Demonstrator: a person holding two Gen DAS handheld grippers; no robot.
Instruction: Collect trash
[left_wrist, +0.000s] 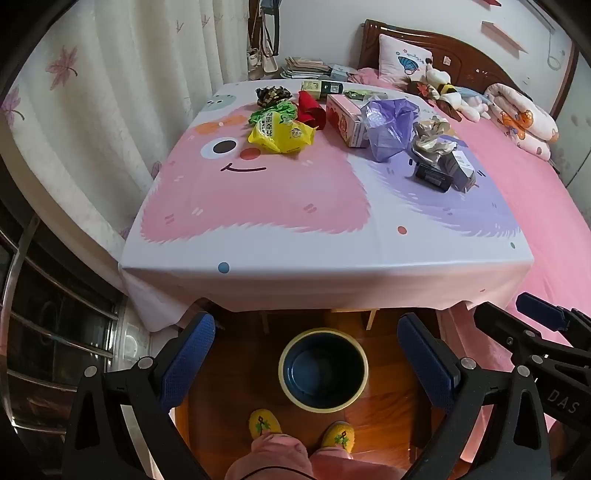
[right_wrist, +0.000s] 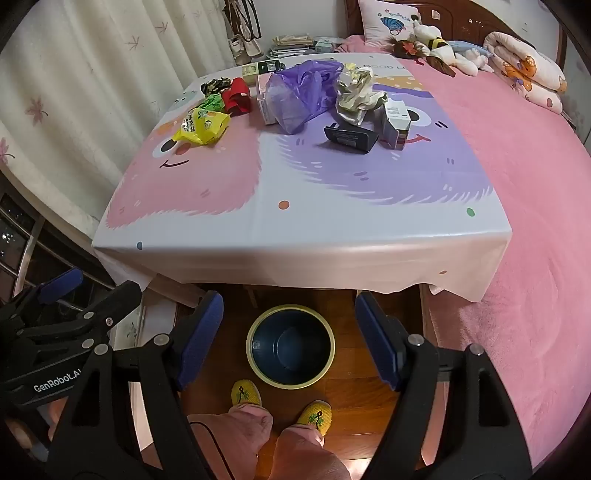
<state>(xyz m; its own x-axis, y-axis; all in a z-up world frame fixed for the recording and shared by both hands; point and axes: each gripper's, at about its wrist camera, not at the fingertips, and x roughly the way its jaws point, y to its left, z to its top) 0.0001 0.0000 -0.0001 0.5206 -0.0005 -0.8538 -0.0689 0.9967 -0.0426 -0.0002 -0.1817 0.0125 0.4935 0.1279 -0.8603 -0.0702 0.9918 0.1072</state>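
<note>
Below the table (left_wrist: 325, 269) stands an empty bin (left_wrist: 323, 369).

Trash bin (left_wrist: 323, 369), dark blue w/ yellow rim, stands upright on floor, empty. Crumpled wrappers, yellow bag (left_wrist: 280, 134), purple bag (left_wrist: 388, 127) & boxes lie on table beyond bin.

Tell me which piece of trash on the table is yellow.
The yellow snack bag, at the left of the pile; beside it lie a green wrapper and red wrapper.

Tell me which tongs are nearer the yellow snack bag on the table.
Left, likely. The left tongs hang open before the table's left half, where the yellow snack bag lies; the right tongs, also open, hang further right.
</note>
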